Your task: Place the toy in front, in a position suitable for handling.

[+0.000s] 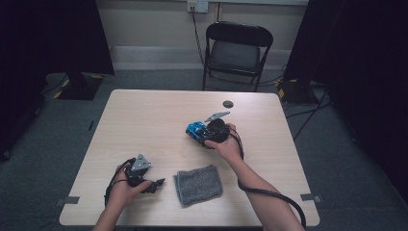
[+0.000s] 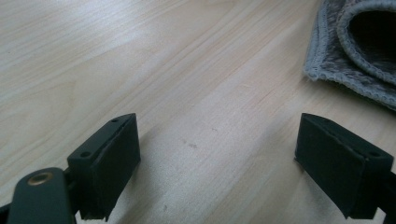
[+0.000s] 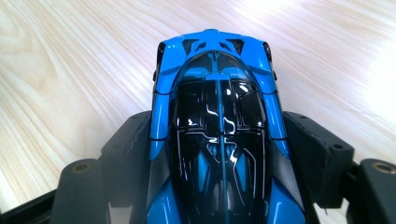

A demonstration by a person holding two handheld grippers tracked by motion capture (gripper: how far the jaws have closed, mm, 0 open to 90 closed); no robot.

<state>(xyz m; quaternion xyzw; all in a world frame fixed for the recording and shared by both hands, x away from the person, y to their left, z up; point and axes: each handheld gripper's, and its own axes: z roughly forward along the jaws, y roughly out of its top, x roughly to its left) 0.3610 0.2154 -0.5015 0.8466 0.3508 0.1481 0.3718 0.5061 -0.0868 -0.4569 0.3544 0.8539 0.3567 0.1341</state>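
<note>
A blue and black toy car (image 3: 217, 135) sits between the two black jaws of my right gripper (image 3: 217, 158), which press on its sides. In the high view the toy car (image 1: 195, 129) and right gripper (image 1: 204, 134) are near the middle of the table, slightly right. A grey folded cloth (image 1: 198, 185) lies near the table's front edge. My left gripper (image 1: 156, 185) rests at the front left, pointing toward the cloth. Its jaws stand wide apart over bare wood in the left gripper view, with the cloth (image 2: 355, 42) at the upper right. Nothing is between the left gripper (image 2: 243, 158) jaws.
A small dark round disc (image 1: 228, 104) lies near the table's far edge. A black folding chair (image 1: 236, 50) stands behind the wooden table (image 1: 144, 120). A cable trails from the right gripper along the forearm.
</note>
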